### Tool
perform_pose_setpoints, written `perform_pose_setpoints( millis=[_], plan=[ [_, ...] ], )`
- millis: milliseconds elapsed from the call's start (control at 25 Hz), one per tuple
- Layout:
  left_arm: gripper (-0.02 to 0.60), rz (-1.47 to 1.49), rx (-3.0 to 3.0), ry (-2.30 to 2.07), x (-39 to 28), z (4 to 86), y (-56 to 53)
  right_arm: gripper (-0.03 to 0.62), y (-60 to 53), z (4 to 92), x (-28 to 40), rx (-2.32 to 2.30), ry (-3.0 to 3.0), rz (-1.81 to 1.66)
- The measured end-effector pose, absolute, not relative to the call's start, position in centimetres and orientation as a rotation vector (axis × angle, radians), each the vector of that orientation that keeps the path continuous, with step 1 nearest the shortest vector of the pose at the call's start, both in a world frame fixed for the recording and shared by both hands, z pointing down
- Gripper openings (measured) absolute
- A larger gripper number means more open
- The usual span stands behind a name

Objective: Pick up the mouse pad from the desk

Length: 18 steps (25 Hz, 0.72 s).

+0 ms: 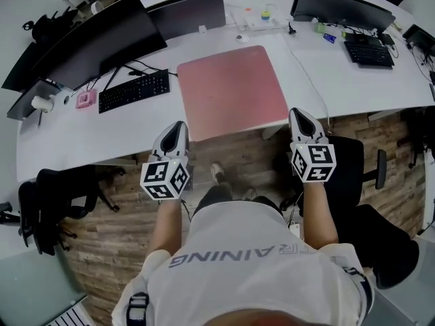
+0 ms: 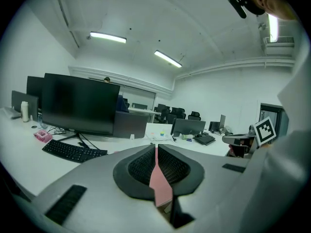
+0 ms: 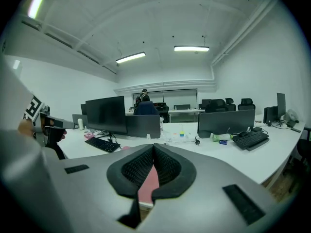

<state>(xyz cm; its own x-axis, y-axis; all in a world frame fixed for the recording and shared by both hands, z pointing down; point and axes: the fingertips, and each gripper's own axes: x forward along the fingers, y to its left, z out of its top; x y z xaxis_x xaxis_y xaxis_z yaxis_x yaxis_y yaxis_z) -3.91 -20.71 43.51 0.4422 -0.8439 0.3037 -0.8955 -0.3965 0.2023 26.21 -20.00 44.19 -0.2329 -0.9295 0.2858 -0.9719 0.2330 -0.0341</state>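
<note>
We hold the left tongs (image 1: pixel 178 126) and right tongs (image 1: pixel 297 113) clenched and empty, 1 beside each near corner of the pink mouse pad (image 1: pixel 231 90). It lies flat at the tabletop's (image 1: pixel 326 73) front edge, likely for a 2-sided lift.

Black keyboard (image 1: pixel 134 90) near dark monitor (image 1: pixel 102 39) — small pink box (image 1: pixel 85 100) just beside keyboard; second keyboard (image 1: pixel 368 53) far right.

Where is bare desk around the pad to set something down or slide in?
Bare desk lies right of the mouse pad, toward the right keyboard, crossed by one thin cable, and before the left keyboard. Crowded behind the pad: small items.
</note>
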Motion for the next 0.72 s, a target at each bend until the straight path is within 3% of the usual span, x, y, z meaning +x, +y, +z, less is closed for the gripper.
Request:
perform_pose_setpoints(
  millis=[720],
  plan=[
    [0.042,0.248,2.23,-1.427,-13.1,49.3,-33.1,0.023,-32.9,46.5,17.8,1.699,-2.161,0.303]
  ],
)
